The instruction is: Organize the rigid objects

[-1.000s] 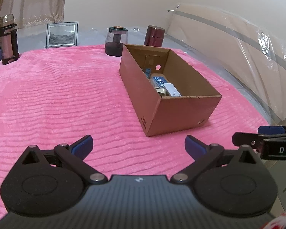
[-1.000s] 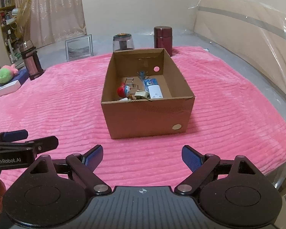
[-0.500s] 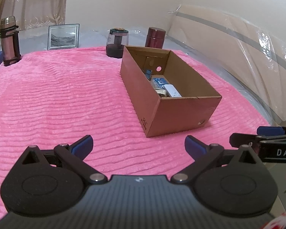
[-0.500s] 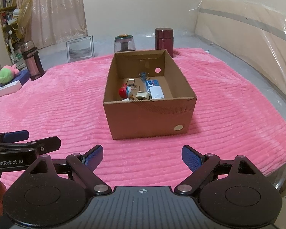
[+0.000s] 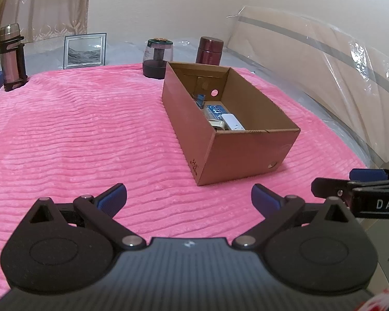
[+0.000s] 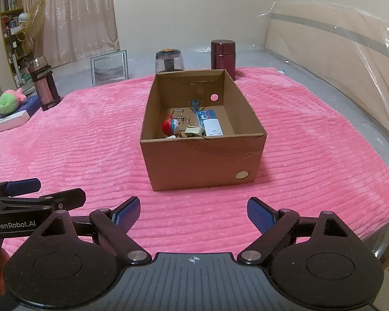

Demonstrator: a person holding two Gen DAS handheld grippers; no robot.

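Observation:
An open cardboard box (image 6: 202,160) (image 5: 241,155) stands on the pink blanket (image 6: 90,142). Inside lie several small items: a red and blue round toy (image 6: 169,127), a white remote (image 6: 212,128) (image 5: 233,122), a blue packet (image 6: 206,115) (image 5: 216,110) and a roll of tape (image 6: 193,131). My right gripper (image 6: 193,212) hovers in front of the box, open and empty. My left gripper (image 5: 188,198) is also open and empty, to the left of the box's near corner. Each gripper's side shows at the edge of the other view.
Behind the box stand a glass jar with a dark lid (image 6: 169,61), a maroon canister (image 6: 223,55), a framed picture (image 6: 109,67) and a pink flask (image 6: 42,83). A plush toy (image 6: 7,101) and a white box (image 6: 9,123) lie far left. A plastic-wrapped headboard (image 6: 337,41) runs along the right.

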